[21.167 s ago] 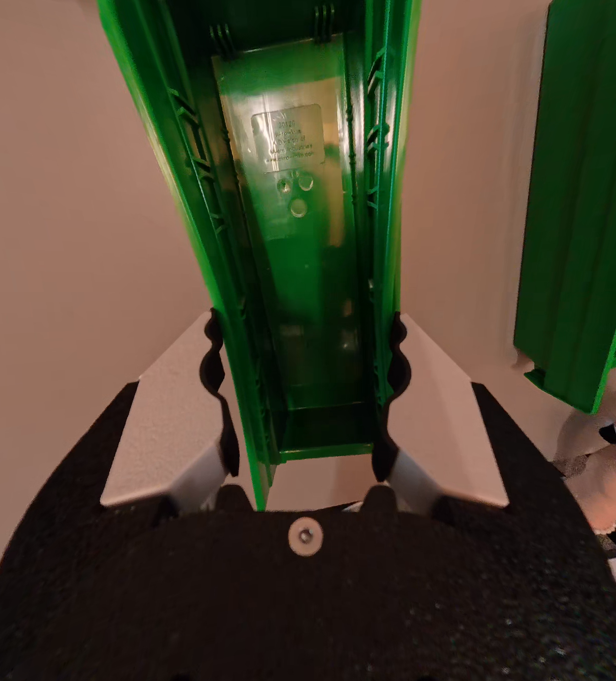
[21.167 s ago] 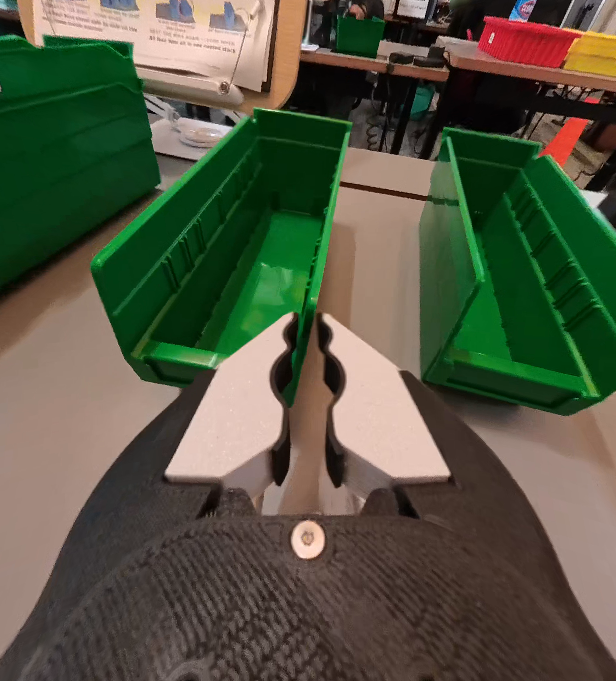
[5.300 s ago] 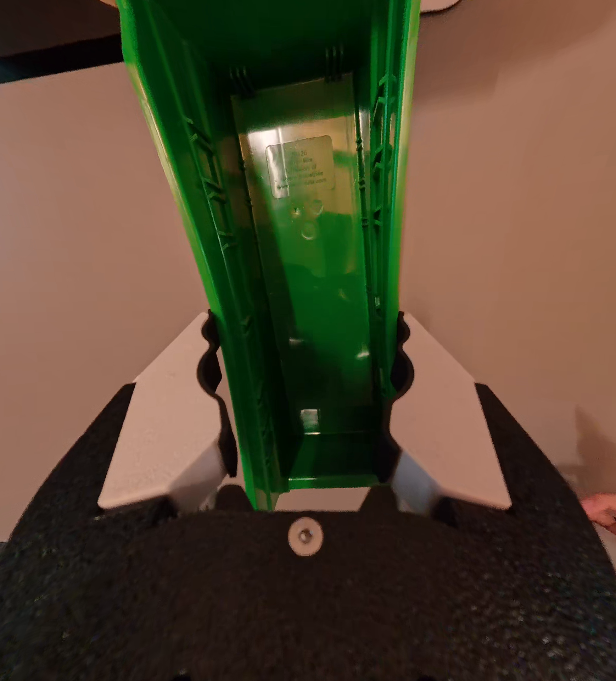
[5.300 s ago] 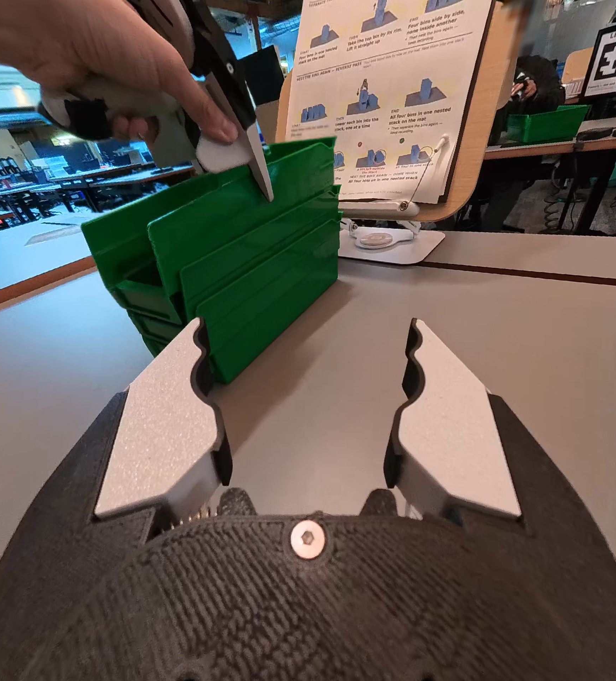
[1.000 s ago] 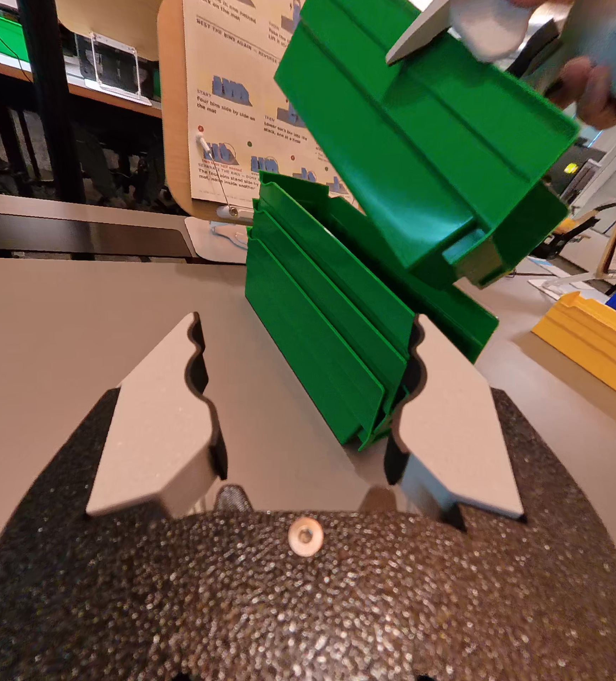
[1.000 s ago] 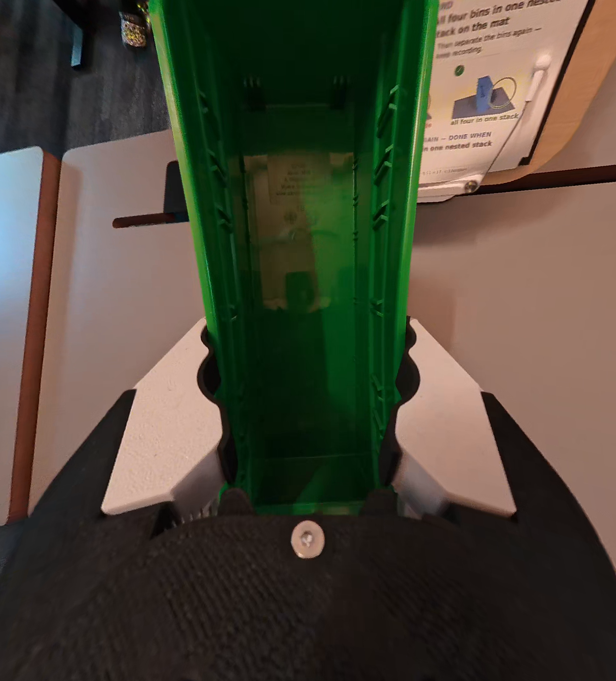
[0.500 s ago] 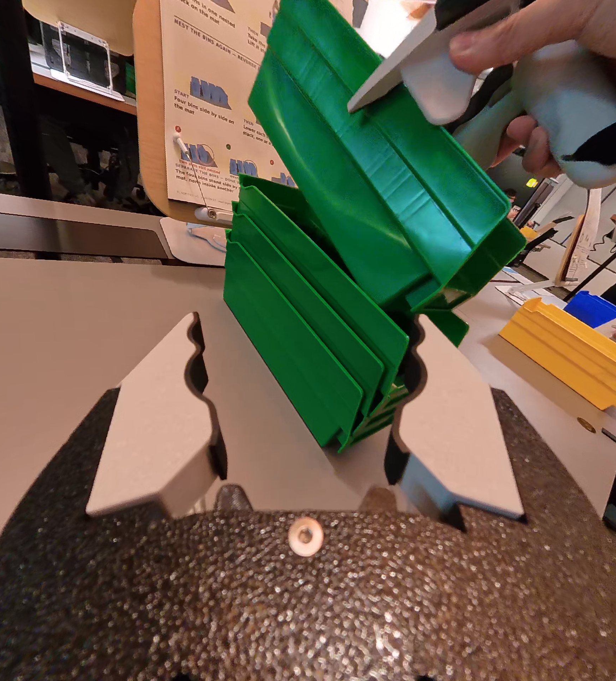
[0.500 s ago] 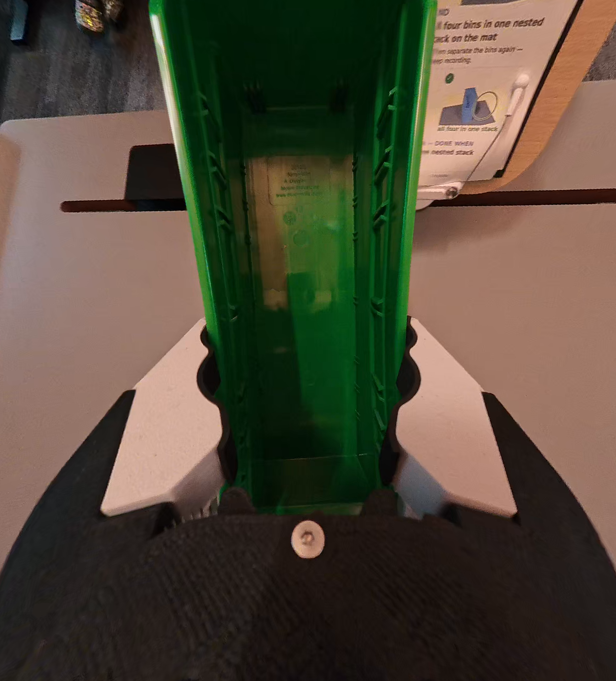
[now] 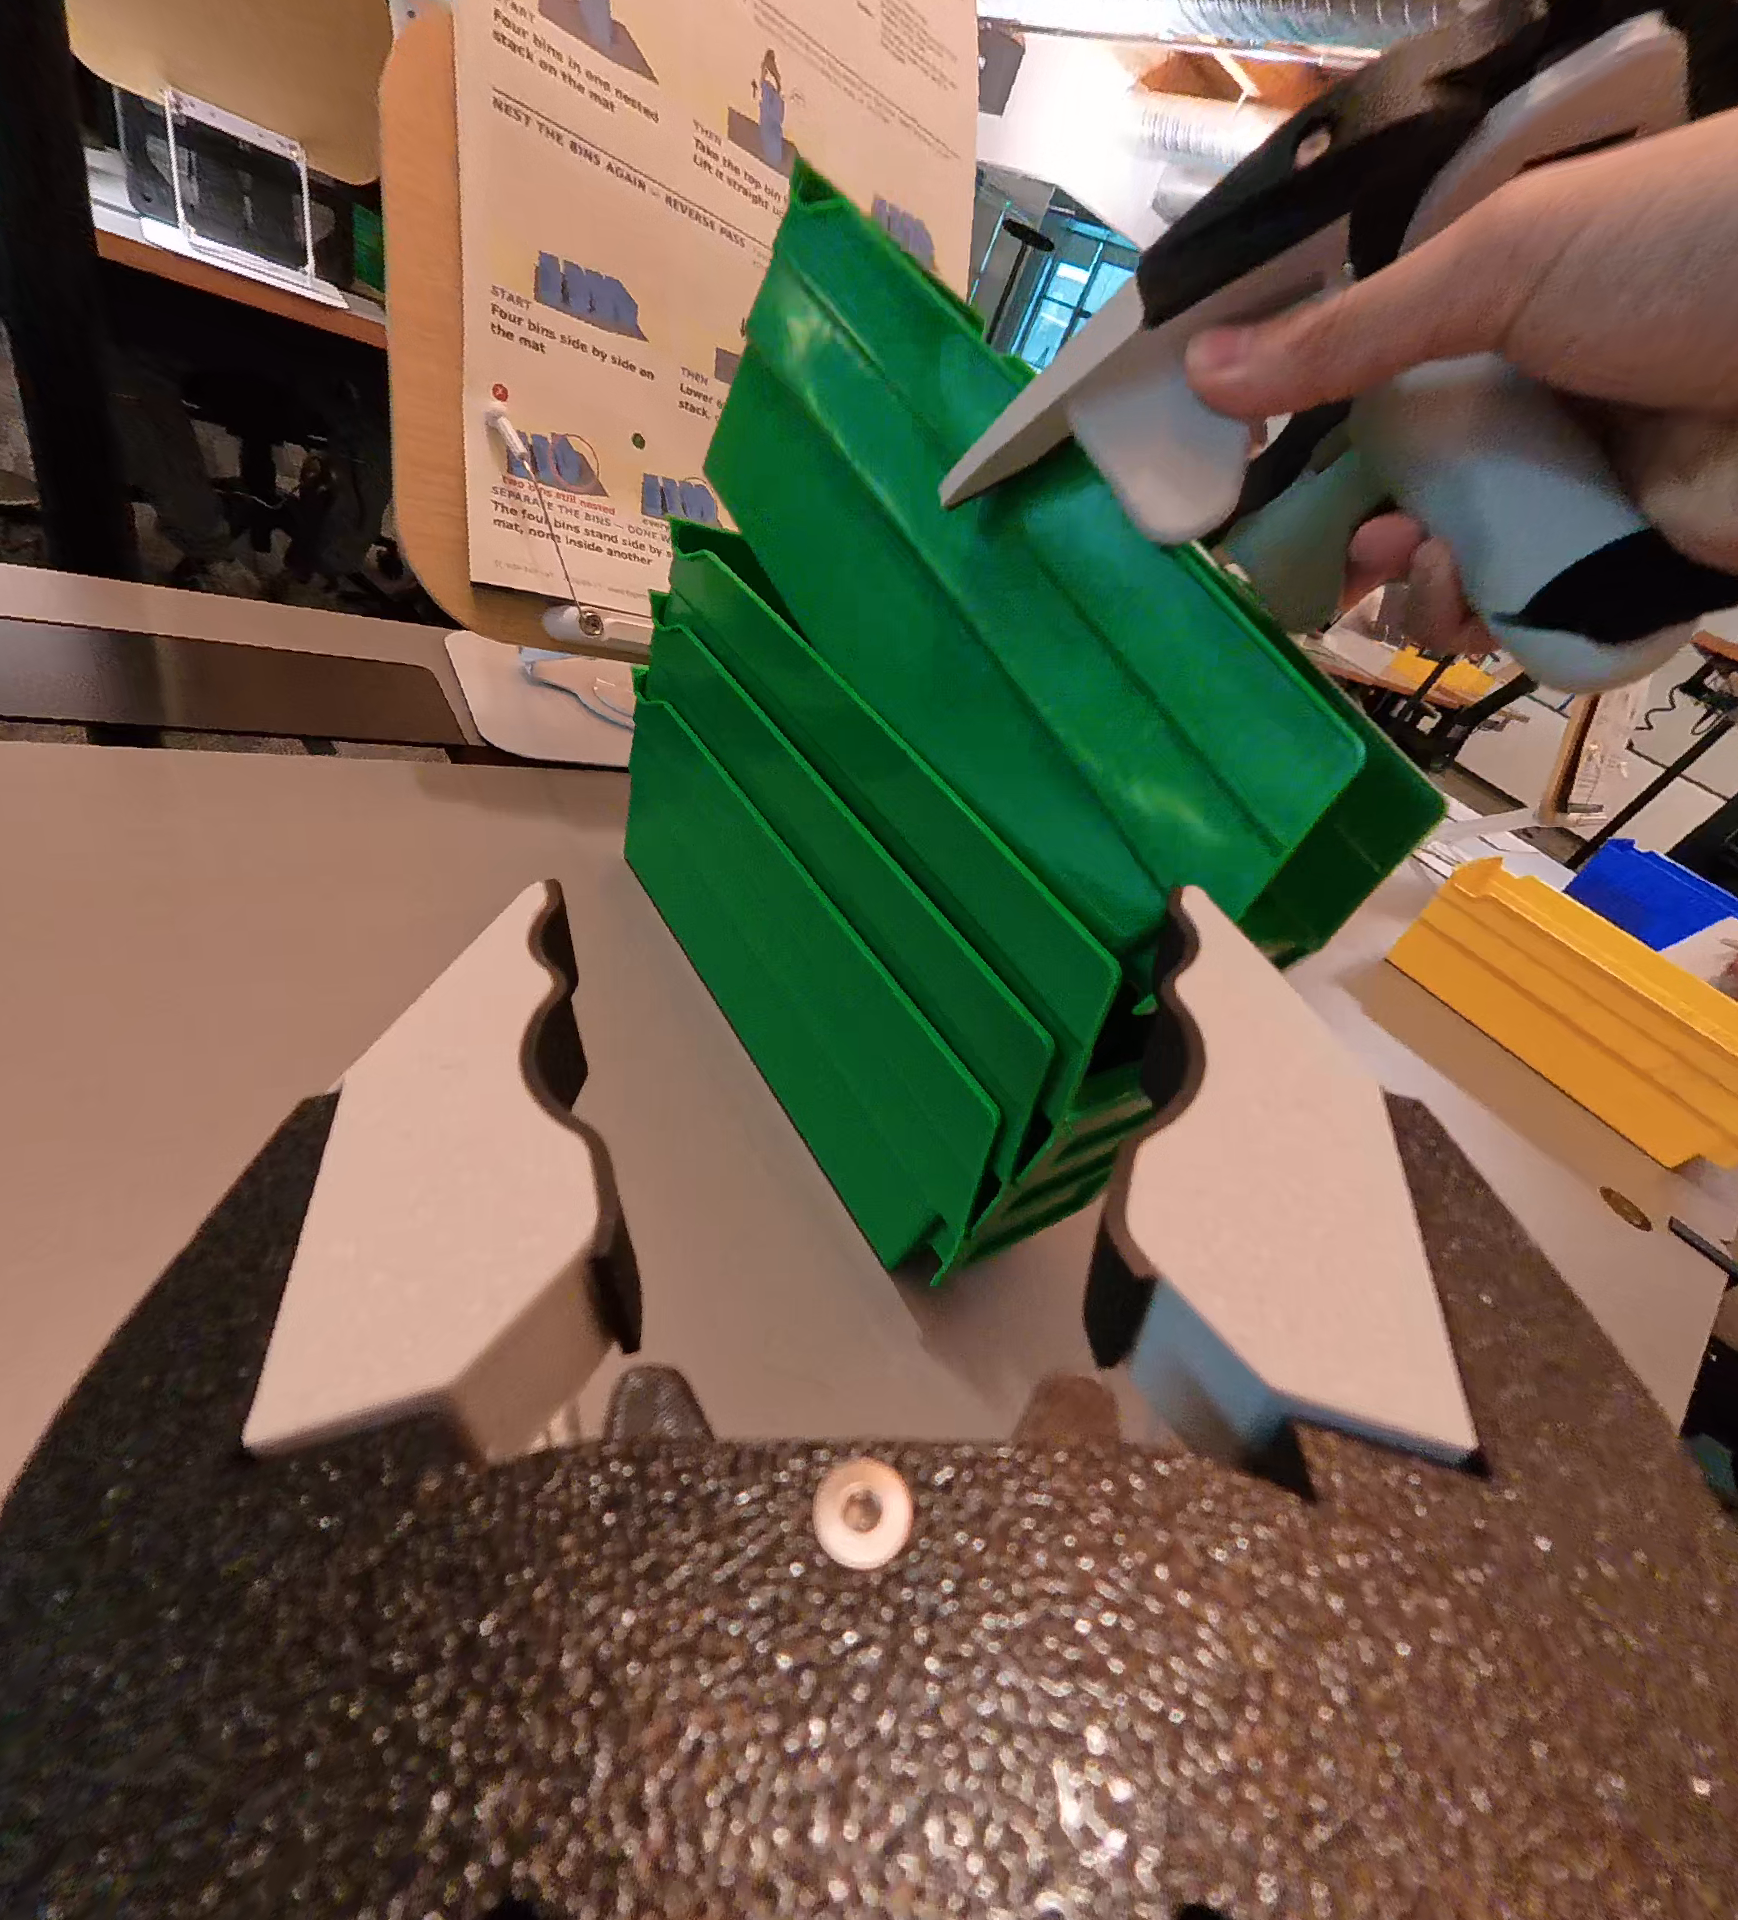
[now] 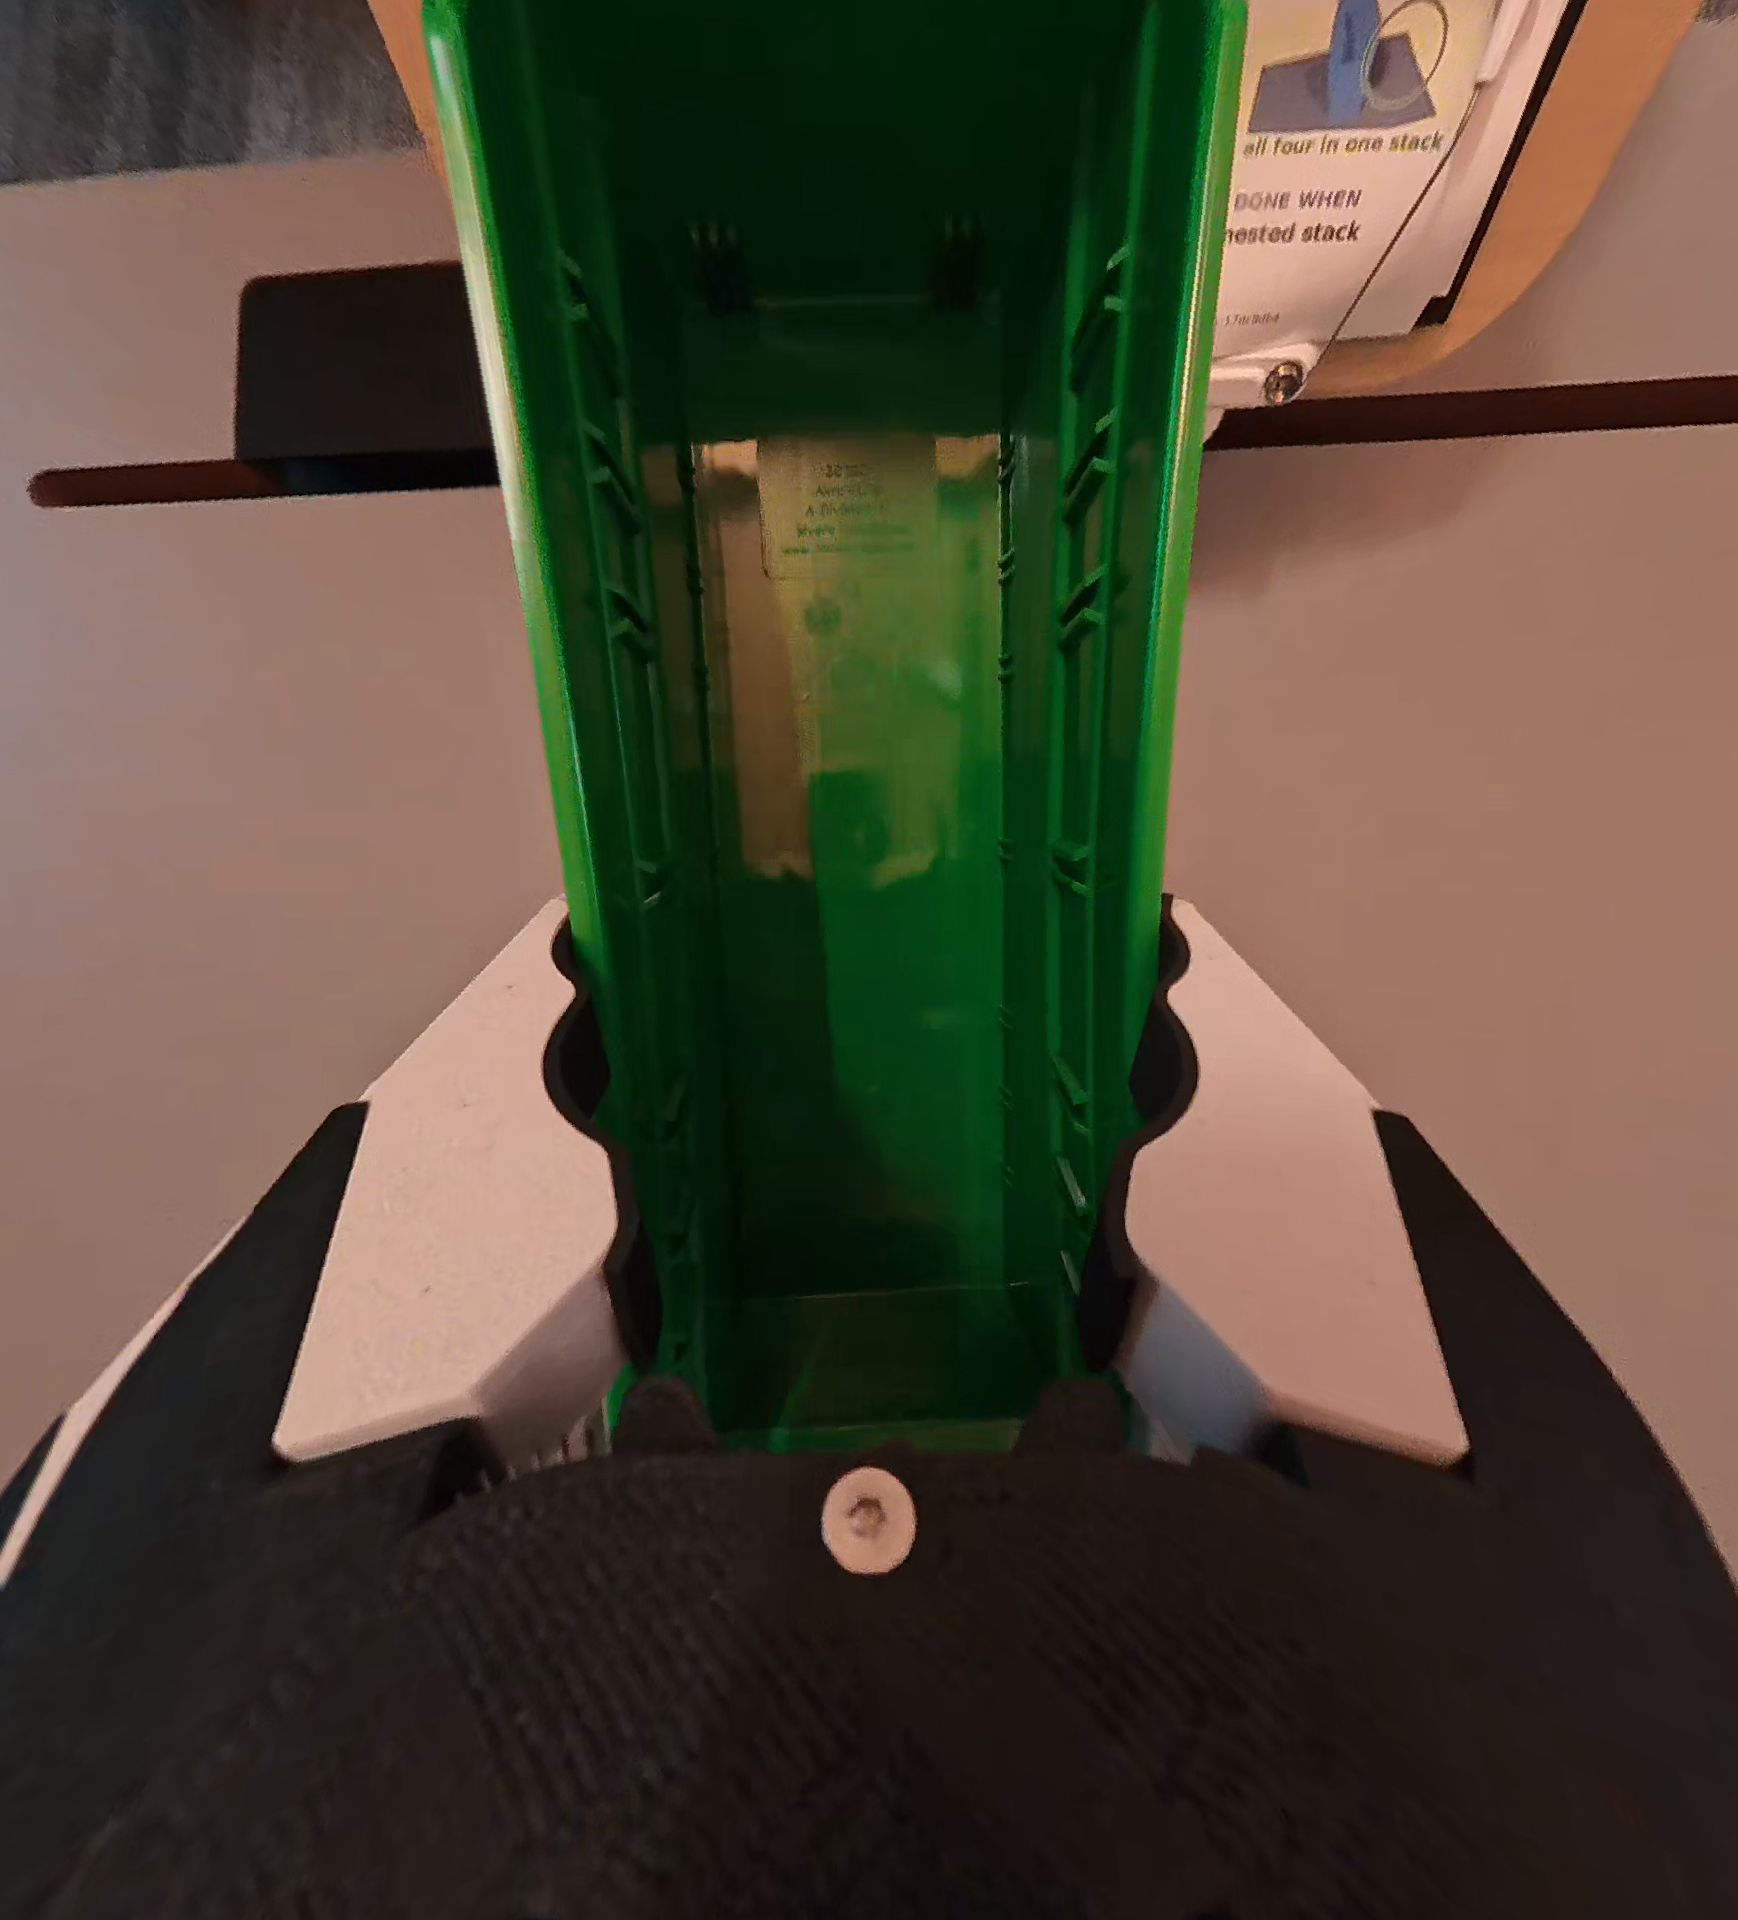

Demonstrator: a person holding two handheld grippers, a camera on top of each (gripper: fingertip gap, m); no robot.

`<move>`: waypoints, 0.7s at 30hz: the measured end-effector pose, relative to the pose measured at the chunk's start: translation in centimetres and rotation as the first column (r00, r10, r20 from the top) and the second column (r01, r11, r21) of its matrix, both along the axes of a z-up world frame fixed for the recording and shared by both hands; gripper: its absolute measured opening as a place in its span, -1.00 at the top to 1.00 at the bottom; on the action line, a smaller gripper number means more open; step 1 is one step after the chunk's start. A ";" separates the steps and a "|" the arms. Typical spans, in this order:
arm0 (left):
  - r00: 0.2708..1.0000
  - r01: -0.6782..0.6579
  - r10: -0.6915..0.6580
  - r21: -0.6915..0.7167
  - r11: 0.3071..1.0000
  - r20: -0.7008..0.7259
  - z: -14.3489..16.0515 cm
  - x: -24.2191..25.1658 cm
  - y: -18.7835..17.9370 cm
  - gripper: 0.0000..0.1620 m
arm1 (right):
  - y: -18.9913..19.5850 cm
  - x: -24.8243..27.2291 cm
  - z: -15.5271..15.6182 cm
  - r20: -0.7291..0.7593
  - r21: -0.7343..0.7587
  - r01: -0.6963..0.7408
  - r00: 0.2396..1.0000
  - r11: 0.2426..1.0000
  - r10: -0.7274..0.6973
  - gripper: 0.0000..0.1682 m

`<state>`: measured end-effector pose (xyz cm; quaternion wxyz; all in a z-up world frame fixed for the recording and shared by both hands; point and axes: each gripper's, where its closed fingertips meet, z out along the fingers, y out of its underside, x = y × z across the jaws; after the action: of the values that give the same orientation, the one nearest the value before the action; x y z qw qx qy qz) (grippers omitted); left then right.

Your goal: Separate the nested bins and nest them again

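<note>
Both views are bent outward at the edges by wide-angle distortion. The left wrist view is evenly lit from overhead, with glare on the green bin (image 9: 1041, 665) and blur on the hand (image 9: 1613, 312). The right wrist view is dimmer, warm-tinted and soft.

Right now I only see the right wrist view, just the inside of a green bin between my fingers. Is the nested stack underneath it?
Observer: Yes. The left wrist view shows the held bin slanting into the nested stack on the table.
Operator: Seated flat?
Observer: No, its far end rides above the stack's rims.
Operator: Left gripper?
Observer: The left gripper is open and empty, at the stack's near corner.
</note>
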<state>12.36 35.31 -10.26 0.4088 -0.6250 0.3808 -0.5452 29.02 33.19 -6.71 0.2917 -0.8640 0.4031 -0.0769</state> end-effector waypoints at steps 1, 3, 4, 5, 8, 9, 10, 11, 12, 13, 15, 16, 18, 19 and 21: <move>1.000 -0.003 0.003 0.000 1.000 -0.001 0.0 -0.1 0.1 -0.34 | 0.0 -0.1 -0.4 -0.007 -0.012 0.002 1.000 1.000 -0.002 -0.24; 1.000 -0.010 0.010 0.002 1.000 0.002 0.1 -0.3 0.3 -0.34 | -0.1 -0.1 -1.1 -0.002 -0.045 -0.007 1.000 0.999 0.007 -0.25; 1.000 -0.010 0.010 0.001 1.000 0.004 0.1 -0.3 0.4 -0.34 | -0.1 -0.1 -1.3 0.000 -0.049 -0.002 1.000 0.999 0.002 -0.26; 1.000 -0.011 0.011 -0.002 1.000 0.007 0.2 -0.4 0.4 -0.34 | -0.1 0.0 -1.4 0.000 -0.056 0.001 1.000 0.998 -0.001 -0.26; 1.000 -0.007 0.007 -0.008 1.000 0.003 -0.1 -0.2 0.5 -0.34 | -0.1 -0.1 -2.0 -0.008 -0.084 0.007 1.000 0.996 -0.008 -0.27; 1.000 -0.005 0.005 -0.011 1.000 0.000 -0.2 -0.1 0.5 -0.34 | -0.2 -0.1 -2.3 -0.009 -0.100 0.011 1.000 0.995 -0.012 -0.27; 1.000 -0.001 0.001 -0.016 1.000 -0.001 -0.3 0.0 0.5 -0.34 | -0.2 -0.3 -2.6 -0.011 -0.110 0.015 1.000 0.994 -0.017 -0.28; 1.000 0.004 -0.004 -0.019 1.000 -0.001 -0.4 0.1 0.4 -0.34 | -0.2 -0.4 -3.0 -0.012 -0.115 0.021 1.000 0.993 -0.023 -0.29; 1.000 0.008 -0.008 -0.023 1.000 -0.001 -0.4 0.1 0.4 -0.34 | -0.2 -0.4 -3.4 -0.015 -0.118 0.023 1.000 0.993 -0.025 -0.28; 1.000 0.010 -0.010 -0.024 1.000 -0.001 -0.4 0.1 0.3 -0.34 | -0.3 -0.4 -3.9 -0.021 -0.119 0.026 0.999 0.992 -0.029 -0.29; 1.000 0.012 -0.012 -0.022 1.000 0.004 -0.3 0.1 0.3 -0.34 | -0.3 -0.2 -4.6 -0.034 -0.124 0.024 0.999 0.992 -0.028 -0.29; 1.000 0.012 -0.012 -0.022 1.000 0.006 -0.2 0.1 0.3 -0.34 | -0.3 -0.2 -4.8 -0.039 -0.128 0.022 0.999 0.992 -0.028 -0.29; 1.000 0.017 -0.017 -0.028 0.999 0.011 -0.2 0.1 0.2 -0.34 | -0.2 -0.1 -5.0 -0.040 -0.141 0.019 0.999 0.990 -0.024 -0.32; 1.000 0.020 -0.020 -0.031 0.999 0.012 -0.2 0.1 0.2 -0.34 | -0.1 -0.1 -5.2 -0.042 -0.149 0.015 0.999 0.989 -0.022 -0.33; 1.000 0.018 -0.017 -0.032 0.999 0.008 -0.3 0.1 0.3 -0.34 | 0.0 -0.2 -5.5 -0.047 -0.173 0.005 0.999 0.985 -0.014 -0.35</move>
<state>12.45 35.62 -10.55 0.3955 -0.6260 0.3759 -0.5572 28.82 33.23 -12.23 0.2054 -0.8858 0.4059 -0.0921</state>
